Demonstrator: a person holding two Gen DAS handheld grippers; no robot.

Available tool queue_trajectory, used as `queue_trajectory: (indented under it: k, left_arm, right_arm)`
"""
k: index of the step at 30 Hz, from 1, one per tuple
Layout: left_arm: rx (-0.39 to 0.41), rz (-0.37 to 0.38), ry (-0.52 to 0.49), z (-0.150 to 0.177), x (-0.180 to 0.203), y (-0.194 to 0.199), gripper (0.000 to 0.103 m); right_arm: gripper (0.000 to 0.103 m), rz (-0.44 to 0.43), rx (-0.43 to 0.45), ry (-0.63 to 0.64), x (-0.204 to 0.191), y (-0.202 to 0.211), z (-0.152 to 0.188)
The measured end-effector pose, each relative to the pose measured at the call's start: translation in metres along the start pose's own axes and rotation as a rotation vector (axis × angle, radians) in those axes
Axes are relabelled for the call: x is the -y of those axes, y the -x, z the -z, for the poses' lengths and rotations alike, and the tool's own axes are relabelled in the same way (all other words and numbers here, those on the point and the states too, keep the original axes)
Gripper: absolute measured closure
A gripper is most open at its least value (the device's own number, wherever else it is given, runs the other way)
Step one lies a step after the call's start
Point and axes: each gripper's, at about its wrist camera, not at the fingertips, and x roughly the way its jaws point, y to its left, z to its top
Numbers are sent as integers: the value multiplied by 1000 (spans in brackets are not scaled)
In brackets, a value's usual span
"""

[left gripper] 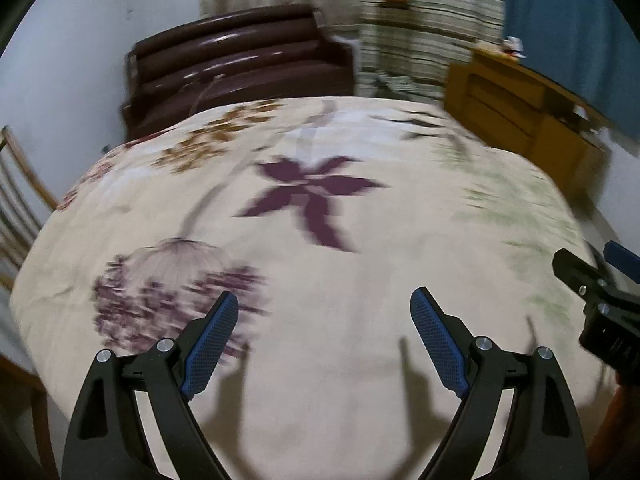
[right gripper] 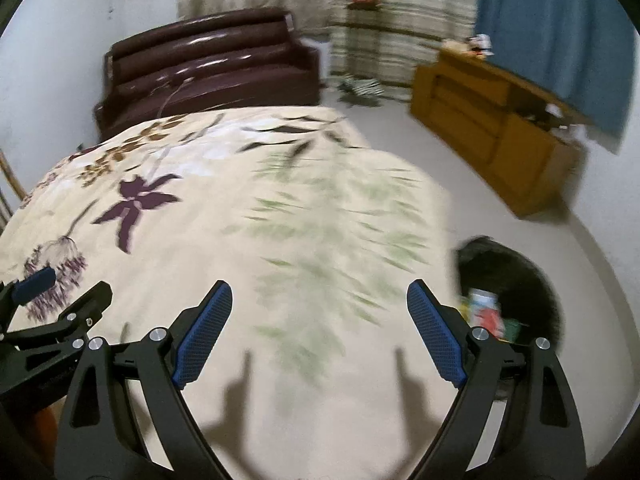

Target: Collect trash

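Two wide-open grippers above a flowered cloth

The left gripper [left gripper: 324,300] and the right gripper [right gripper: 320,294] are held with jaws spread wide and empty over the tablecloth [left gripper: 360,272]. Colourful trash [right gripper: 486,312] is seen inside a black bin [right gripper: 528,280] beside the table.

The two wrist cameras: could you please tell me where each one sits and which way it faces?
Left wrist: sits on the left gripper, angled down over the floral tablecloth toward the brown sofa; its open blue pads show, with the right gripper at the right edge.
Right wrist: sits on the right gripper, same heading, further right; open pads, the left gripper at the left edge, a black bin beside the table.
Shared: tablecloth, sofa, wooden cabinet.
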Motion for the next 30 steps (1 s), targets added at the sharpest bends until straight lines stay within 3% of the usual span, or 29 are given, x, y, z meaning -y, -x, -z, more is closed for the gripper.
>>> queue_trajectory:
  k: [8, 12, 15, 21, 25, 30]
  left_arm:
    - [-58, -128, 76, -19, -81, -36, 18]
    - [-83, -135, 99, -24, -102, -51, 18]
    - [-93, -106, 112, -26, -111, -58, 16]
    - [-96, -77, 129, -31, -117, -65, 14]
    - [-98, -67, 128, -34, -118, -68, 14]
    - [-101, -65, 126, -41, -122, -73, 13]
  right_arm:
    - [14, -105, -111, 60, -91, -68, -52]
    - [10, -104, -161, 86, -135, -104, -74]
    - [4, -72, -245, 102, -166, -133, -88]
    - [4, -50, -196, 59, -201, -159, -111]
    - [4, 1, -151, -6, -205, -166, -116]
    - [4, 0, -152, -6, -205, -167, -117]
